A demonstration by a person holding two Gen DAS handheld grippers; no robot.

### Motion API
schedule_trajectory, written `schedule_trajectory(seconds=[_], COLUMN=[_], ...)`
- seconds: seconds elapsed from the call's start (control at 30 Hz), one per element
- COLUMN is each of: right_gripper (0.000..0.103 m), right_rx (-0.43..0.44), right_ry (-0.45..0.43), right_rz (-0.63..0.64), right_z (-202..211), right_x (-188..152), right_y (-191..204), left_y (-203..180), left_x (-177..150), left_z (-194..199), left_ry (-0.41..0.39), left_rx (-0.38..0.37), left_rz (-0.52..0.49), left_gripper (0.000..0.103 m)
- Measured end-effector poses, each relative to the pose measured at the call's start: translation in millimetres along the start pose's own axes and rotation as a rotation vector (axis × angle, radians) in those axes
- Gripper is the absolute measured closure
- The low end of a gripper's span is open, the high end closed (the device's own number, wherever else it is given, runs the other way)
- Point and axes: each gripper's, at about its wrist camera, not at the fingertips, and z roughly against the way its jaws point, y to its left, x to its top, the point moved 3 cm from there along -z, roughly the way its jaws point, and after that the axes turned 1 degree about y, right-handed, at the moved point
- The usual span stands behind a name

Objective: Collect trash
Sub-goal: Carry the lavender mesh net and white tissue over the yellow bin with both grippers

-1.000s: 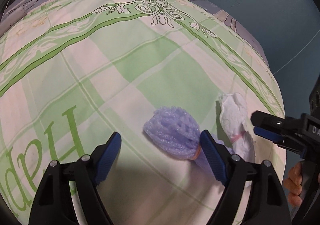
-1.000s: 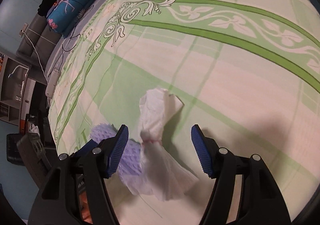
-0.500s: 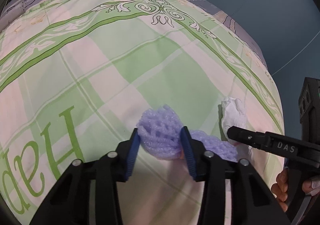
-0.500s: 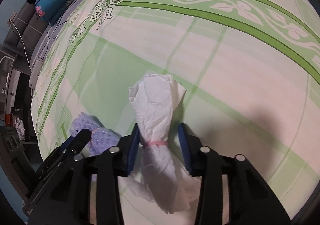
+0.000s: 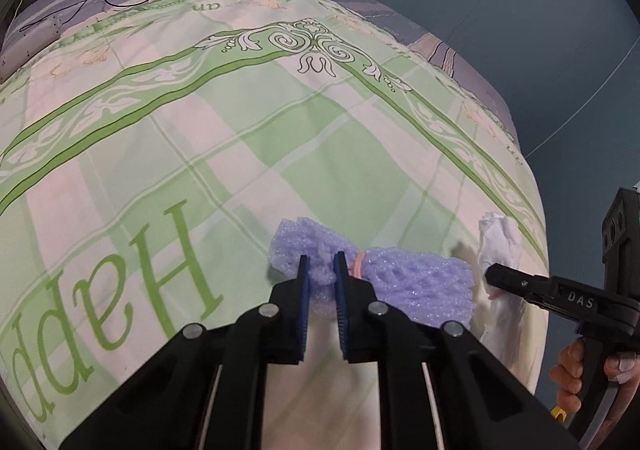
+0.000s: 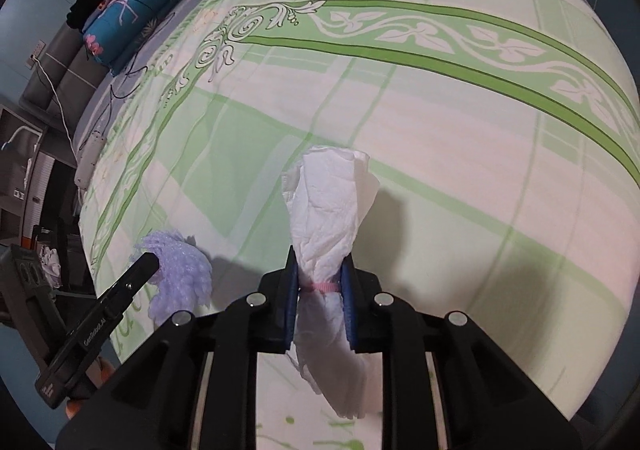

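1. While both tools are out over the bed, I count 2 bits of trash: 1 purple foam net [image 5: 404, 282] and 1 white tissue bundle [image 6: 326, 226] (each tied with a pink band).
2. Left gripper [image 5: 320, 270] is clamped on the net's end; right gripper [image 6: 320, 282] squeezes the tissue at its band, both just above the sheet.
3. Bedspread [image 5: 240, 153] is green-and-cream plaid, with folded quilts [image 6: 132, 17] at the head and blue walls around.

Each wrist camera looks forward along its own fingers, close above the bedspread [image 5: 280, 137], and both views share it and the other gripper.
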Motion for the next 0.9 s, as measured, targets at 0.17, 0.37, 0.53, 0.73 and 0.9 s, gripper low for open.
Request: schedule_trajectory(seconds=[0.17,0.37,0.53,0.73,0.9], right_gripper=[0.085,0.085,0.085,0.085,0.085], right_rx=[0.031,0.069,0.092,0.125,0.143], right_ry=[-0.044,-0.095,-0.123,-0.165,-0.196], right_rz=[-0.002,0.01,0.027,0.052,0.063], right_z=[34.8,76.8,107.1,142.0,166.7], right_x=[-21.9,-57.6,-92.7,-139.5,-179.4], right_y=[-0.4,0.0,-0.4,0.1,-3.7], left_y=[4.2,4.4,-0.9,-13.7,-27.6], left_x=[-12.2,-34.6,-62.4,-99.0,-124.2], left_z=[26.1,63.4,95.9,124.0,148.6], left_ry=[-0.028,-0.073,-0.111,-0.128,-0.149], left_rx=[-0.011,-0.032,-0.058,-0.103,-0.147], left_rz=[-0.009,-0.039,-0.09,-0.152,-0.203], left_gripper=[0.092,0.092,0.092,0.092,0.092])
